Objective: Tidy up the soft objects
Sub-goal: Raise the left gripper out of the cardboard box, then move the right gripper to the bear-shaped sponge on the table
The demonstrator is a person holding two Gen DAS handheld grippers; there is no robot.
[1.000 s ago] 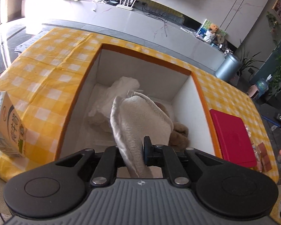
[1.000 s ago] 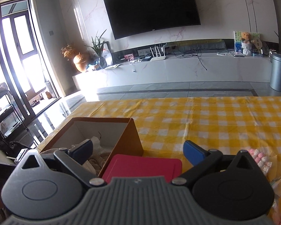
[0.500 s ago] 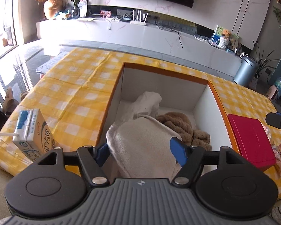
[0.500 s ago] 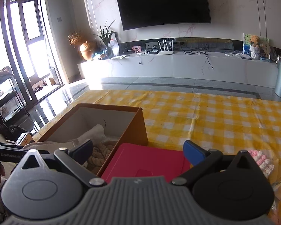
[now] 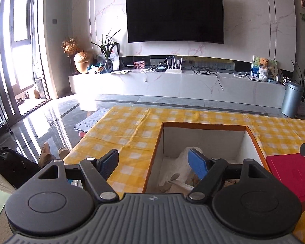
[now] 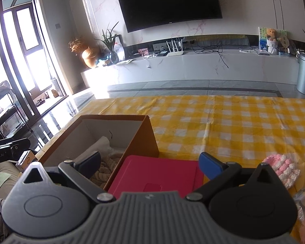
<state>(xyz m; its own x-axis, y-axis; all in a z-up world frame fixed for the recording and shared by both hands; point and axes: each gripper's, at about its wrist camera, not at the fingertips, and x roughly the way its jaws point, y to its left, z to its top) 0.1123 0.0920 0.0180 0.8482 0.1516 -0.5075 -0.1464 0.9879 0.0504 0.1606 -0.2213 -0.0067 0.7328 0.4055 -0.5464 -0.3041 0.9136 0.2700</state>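
- Letting go of the pale towel it was pinching a second ago, the left gripper (image 5: 153, 163) has just been opening; its jaws are now standing wide with nothing between them, over the near-left corner of the box (image 5: 203, 125).
- Left view: white cloth (image 5: 181, 158) is lying inside the box.
- Right view: the right gripper (image 6: 150, 163) is hovering wide open and empty over the red lid (image 6: 158, 178); a pink knit piece (image 6: 282, 168) is lying on the checked tablecloth (image 6: 223, 120).

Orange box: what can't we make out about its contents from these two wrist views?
- Left wrist: near half of the orange box floor, hidden by the left gripper, jaws open and empty.
- Right wrist: the beige knit mostly hidden behind the right gripper and the red lid.
- Pink-and-white knit: partly covered by the gripper's body; unidentifiable.
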